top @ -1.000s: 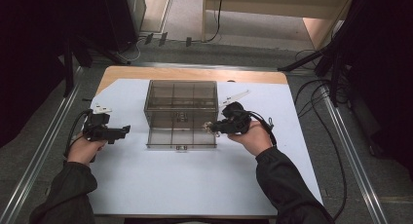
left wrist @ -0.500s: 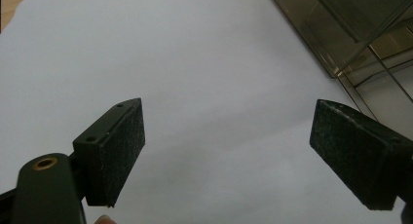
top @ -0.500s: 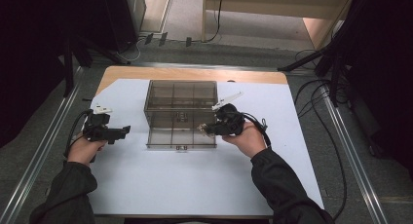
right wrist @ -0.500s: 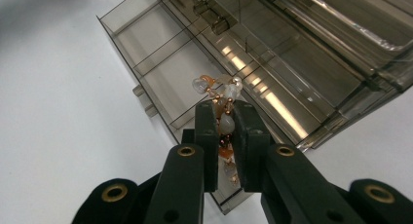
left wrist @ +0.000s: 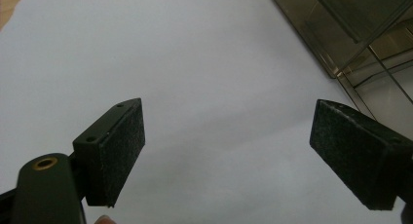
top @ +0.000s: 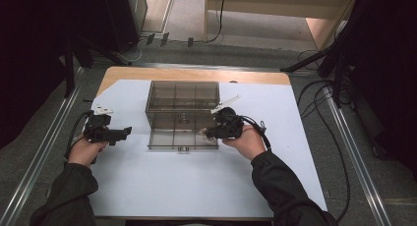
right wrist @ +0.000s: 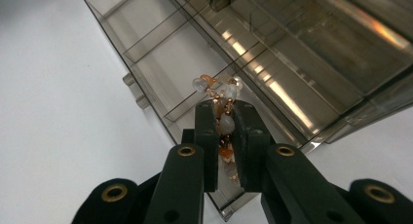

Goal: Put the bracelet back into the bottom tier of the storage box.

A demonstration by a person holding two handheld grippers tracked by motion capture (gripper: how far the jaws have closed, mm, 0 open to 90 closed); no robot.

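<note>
The right claw is clamped on a beaded bracelet above the smoked-plastic compartment box. Recommend lowering fully into one near compartment before release, clear of the dividers. The left claw stands wide and empty over the worktop.

Dim room, dark at both sides; the white counter catches soft overhead light, with faint shadows; orange glare streaks the smoky organiser box lid; close black pads look slightly soft, grainy.

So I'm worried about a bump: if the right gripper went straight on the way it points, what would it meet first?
Probably the smoky compartment box. The right gripper, shut on a beaded bracelet, points at the box's open divided tray, so the beads would likely reach a compartment floor or divider first; depth is hard to judge.
</note>
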